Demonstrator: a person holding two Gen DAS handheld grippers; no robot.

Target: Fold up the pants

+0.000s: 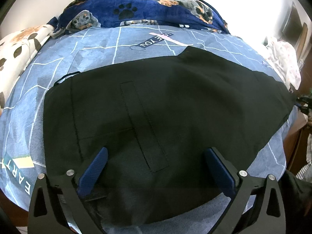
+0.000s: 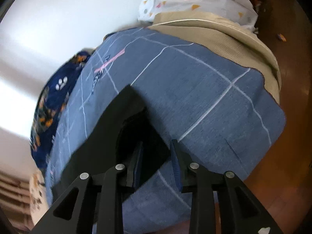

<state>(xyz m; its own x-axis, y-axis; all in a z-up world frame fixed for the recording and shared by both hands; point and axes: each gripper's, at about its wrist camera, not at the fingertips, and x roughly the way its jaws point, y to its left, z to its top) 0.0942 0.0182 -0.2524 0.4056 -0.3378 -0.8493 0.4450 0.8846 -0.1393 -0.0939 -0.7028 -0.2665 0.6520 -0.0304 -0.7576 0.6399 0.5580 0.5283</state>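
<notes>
Left wrist, bedsheet [image 1: 93,44] – "EART", "YOU"

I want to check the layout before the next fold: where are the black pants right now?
In the left wrist view the black fabric pants lie flat across the middle of the blue grid-patterned bedsheet, in front of the navy dog-print blanket.

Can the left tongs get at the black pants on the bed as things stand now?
Probably yes. The left tongs stand wide open directly above the black pants, which lie flat on the blue bedsheet. Nothing lies between the pads and the cloth.
</notes>
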